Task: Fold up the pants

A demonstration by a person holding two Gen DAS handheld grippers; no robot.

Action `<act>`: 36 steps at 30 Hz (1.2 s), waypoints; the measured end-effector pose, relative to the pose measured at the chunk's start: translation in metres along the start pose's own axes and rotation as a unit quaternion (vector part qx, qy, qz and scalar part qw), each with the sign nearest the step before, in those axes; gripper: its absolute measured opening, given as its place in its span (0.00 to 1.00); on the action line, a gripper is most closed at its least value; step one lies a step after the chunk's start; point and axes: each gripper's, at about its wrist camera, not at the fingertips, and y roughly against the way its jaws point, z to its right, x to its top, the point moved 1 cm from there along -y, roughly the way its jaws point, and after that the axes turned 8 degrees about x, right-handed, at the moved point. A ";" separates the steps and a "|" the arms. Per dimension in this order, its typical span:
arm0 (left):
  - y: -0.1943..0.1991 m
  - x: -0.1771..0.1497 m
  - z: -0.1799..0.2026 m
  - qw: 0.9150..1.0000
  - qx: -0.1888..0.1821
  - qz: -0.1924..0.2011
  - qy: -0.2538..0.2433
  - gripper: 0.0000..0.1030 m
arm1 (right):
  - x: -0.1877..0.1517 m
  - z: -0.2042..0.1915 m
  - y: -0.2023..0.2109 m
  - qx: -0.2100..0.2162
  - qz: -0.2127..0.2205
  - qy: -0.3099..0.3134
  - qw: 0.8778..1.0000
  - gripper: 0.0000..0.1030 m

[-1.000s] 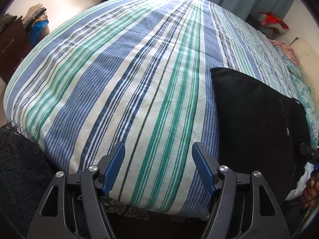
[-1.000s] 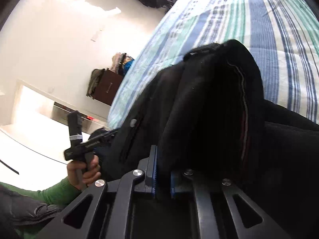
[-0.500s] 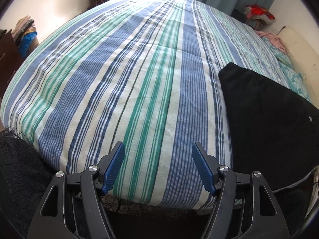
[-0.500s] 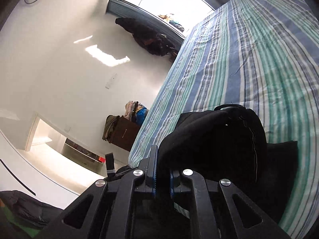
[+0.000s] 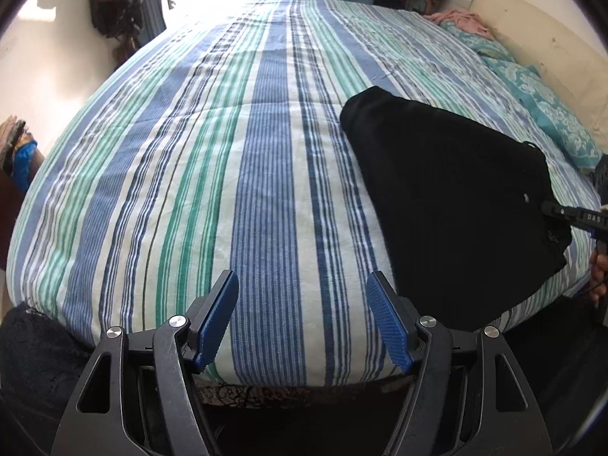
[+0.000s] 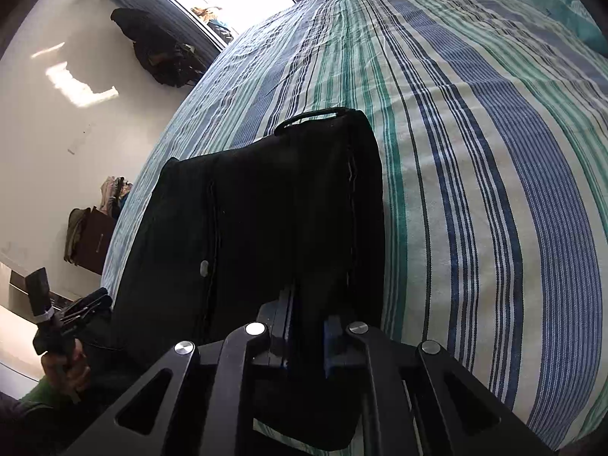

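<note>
The black pants (image 5: 448, 197) are being laid, already folded into a compact bundle, on the near right part of the striped bed (image 5: 235, 159). The waistband is being let go by the right gripper (image 6: 306, 336), whose fingers are opening with cloth between them. The left gripper (image 5: 302, 317) is being held apart and empty, so only final tidying is judged left.

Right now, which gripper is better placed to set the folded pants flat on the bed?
Right. The right gripper has the black pants between its jaws, now opening, over the striped bedspread. The left gripper is open, empty, beside them.

Solid black pants (image 5: 452, 205) are seen on a bedspread (image 5: 235, 174) striped in blue, green, navy and white, beside which a teal patterned pillow (image 5: 547, 114) is shown.
</note>
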 end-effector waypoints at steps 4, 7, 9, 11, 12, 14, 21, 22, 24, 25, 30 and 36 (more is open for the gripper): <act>0.021 0.012 0.025 0.999 -0.013 0.041 -0.031 0.71 | 0.012 -0.018 0.015 -0.059 -0.004 0.028 0.998 0.43; 0.026 0.018 0.048 0.996 -0.030 0.061 -0.053 0.72 | 0.028 -0.037 0.042 -0.107 0.042 0.064 0.991 0.43; 0.021 0.020 0.067 0.995 -0.033 0.063 -0.074 0.72 | 0.044 -0.061 0.046 -0.094 0.064 0.091 0.989 0.43; 0.017 0.019 0.084 0.992 -0.037 0.072 -0.098 0.72 | 0.060 -0.087 0.038 -0.064 0.074 0.121 0.988 0.43; 0.013 0.017 0.092 0.991 -0.032 0.074 -0.112 0.72 | 0.066 -0.094 0.031 -0.049 0.077 0.131 0.987 0.43; -0.001 0.013 0.105 0.988 -0.019 0.058 -0.140 0.72 | 0.073 -0.098 0.006 -0.041 0.069 0.132 0.988 0.42; -0.009 0.009 0.106 0.991 -0.010 0.026 -0.131 0.78 | 0.058 -0.052 -0.042 -0.120 0.034 0.058 0.990 0.35; -0.005 0.011 0.102 0.992 -0.013 0.024 -0.120 0.78 | 0.056 -0.058 -0.034 -0.128 0.040 0.059 0.989 0.36; 0.001 0.013 0.096 0.995 -0.014 0.021 -0.097 0.79 | 0.047 -0.070 -0.011 -0.126 0.056 0.068 0.988 0.36; 0.002 0.014 0.092 0.996 -0.014 0.019 -0.085 0.81 | 0.040 -0.076 0.001 -0.123 0.064 0.073 0.988 0.36; -0.008 0.015 0.091 0.998 0.001 0.000 -0.067 0.82 | -0.010 -0.107 0.034 -0.120 0.071 0.086 0.986 0.36; -0.011 0.011 0.097 0.997 0.018 -0.011 -0.077 0.82 | -0.051 -0.087 -0.001 -0.167 0.026 0.053 0.984 0.36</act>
